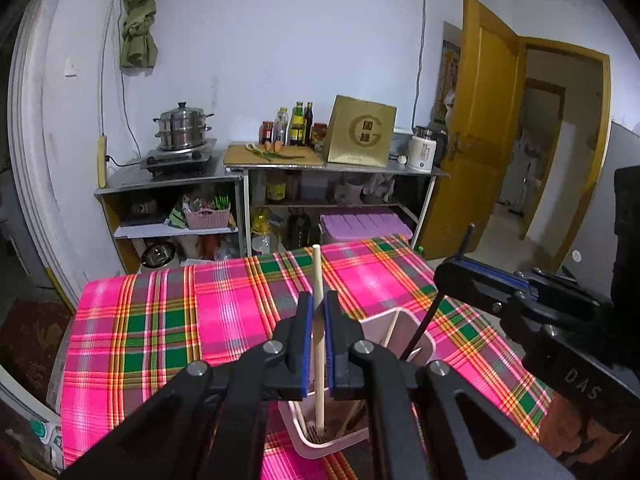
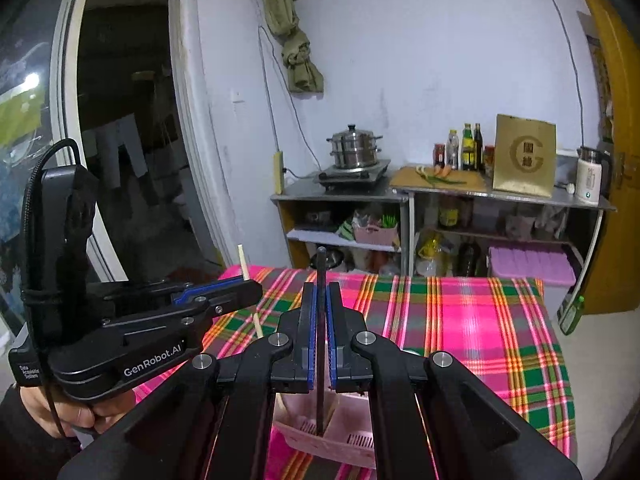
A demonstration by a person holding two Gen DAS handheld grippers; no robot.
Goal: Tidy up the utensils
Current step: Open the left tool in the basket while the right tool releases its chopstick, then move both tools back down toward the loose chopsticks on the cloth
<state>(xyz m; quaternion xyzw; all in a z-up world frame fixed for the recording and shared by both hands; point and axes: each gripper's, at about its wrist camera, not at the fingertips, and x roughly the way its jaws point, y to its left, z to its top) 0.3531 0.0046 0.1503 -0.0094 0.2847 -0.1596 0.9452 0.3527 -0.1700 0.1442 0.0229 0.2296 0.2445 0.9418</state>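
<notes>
Two chopsticks are pinched, one in each hand-held gripper you carry. Your left hand-held gripper (image 1: 319, 320) squeezes the pale wooden chopstick (image 1: 318, 280) upright between its blue pads, its lower end down inside the pink utensil holder (image 1: 404, 320). Your right hand-held gripper (image 2: 319, 312) clamps the black chopstick (image 2: 321, 272) upright, its tip in the same holder, which stands on the plaid-covered counter (image 1: 160, 320) near its near edge.

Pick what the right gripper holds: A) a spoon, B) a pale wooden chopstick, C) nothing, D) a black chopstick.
D: the right gripper has its jaws shut on a black chopstick whose tip reaches down into the pink holder; the pale chopstick is in the left gripper.
</notes>
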